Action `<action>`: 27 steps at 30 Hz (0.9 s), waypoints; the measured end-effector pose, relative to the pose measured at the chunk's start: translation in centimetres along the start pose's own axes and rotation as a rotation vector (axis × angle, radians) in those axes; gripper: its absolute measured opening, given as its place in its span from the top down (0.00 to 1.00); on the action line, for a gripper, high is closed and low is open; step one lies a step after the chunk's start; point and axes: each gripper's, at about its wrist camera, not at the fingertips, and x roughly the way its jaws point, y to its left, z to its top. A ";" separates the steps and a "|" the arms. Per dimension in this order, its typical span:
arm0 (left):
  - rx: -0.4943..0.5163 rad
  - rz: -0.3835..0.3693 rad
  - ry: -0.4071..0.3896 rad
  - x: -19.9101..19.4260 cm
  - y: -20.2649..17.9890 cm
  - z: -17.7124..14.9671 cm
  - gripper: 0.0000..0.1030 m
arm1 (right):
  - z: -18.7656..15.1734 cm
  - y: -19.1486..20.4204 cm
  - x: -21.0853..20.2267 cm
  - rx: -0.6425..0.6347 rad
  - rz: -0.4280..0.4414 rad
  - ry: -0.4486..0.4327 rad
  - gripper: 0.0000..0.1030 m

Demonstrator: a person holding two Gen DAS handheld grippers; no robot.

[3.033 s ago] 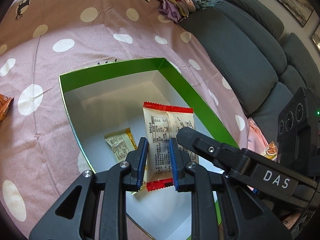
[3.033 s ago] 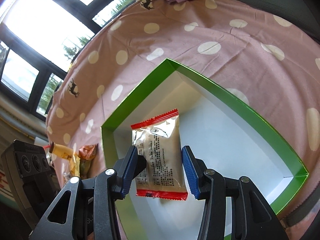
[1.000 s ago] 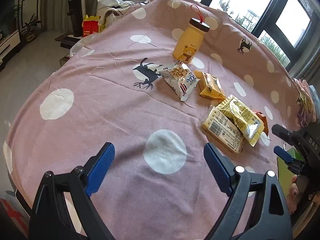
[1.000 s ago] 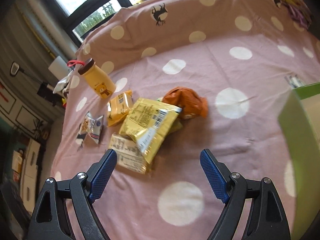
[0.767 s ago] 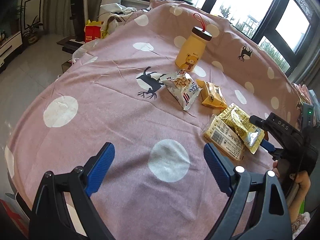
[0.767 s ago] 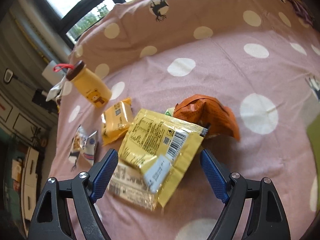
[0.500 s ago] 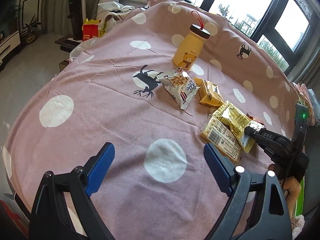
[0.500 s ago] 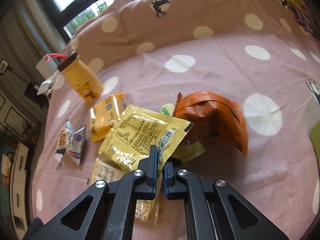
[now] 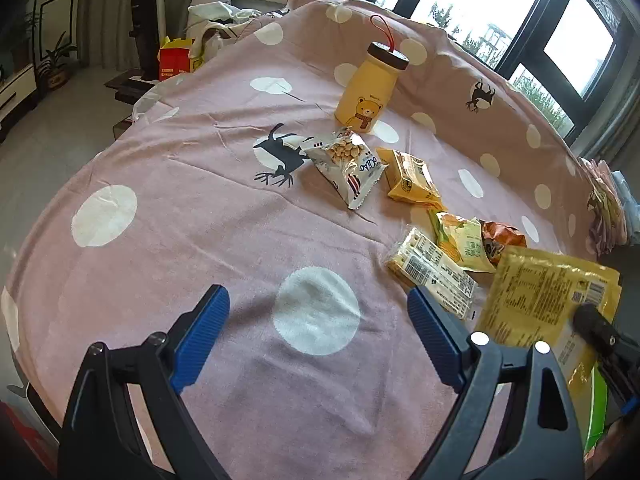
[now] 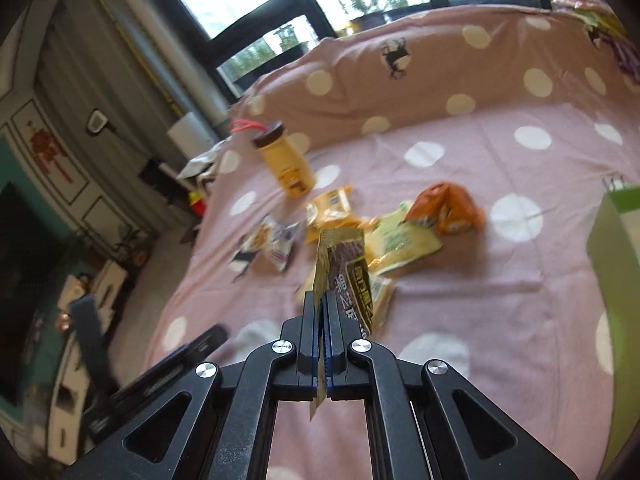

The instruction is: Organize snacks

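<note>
My right gripper (image 10: 320, 308) is shut on the edge of a large yellow snack packet (image 10: 344, 268), which hangs lifted above the pink dotted cloth. In the left wrist view the same yellow packet (image 9: 548, 300) is at the right, with the right gripper (image 9: 588, 318) clamped on it. On the cloth lie a peanut packet (image 9: 348, 164), a small yellow packet (image 9: 412, 178), a cracker packet (image 9: 432, 270), a corn packet (image 9: 464, 240) and an orange packet (image 9: 502, 236). My left gripper (image 9: 316, 320) stands open and empty over a white dot, short of the pile.
A yellow bear bottle (image 9: 370, 94) stands upright behind the snacks. The green box (image 10: 616, 248) sits at the right edge of the cloth; its rim (image 9: 596, 404) shows low on the right. The cloth drops off at the left toward the floor.
My right gripper closed on the large yellow packet and lifted it off the pile, uncovering the corn packet beneath. The left gripper stayed where it was, still open.
</note>
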 end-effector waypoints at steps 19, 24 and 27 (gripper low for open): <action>0.108 -0.038 0.114 1.2 -3.9 -2.9 0.12 | -1.6 -6.3 3.5 0.076 -0.225 0.200 0.52; 0.154 -0.111 0.179 1.7 -6.0 -4.1 0.13 | -1.4 -6.6 3.3 0.103 -0.118 0.196 0.34; 0.190 -0.147 0.210 2.0 -7.3 -4.9 0.18 | -1.8 -6.4 4.2 0.107 -0.119 0.236 0.34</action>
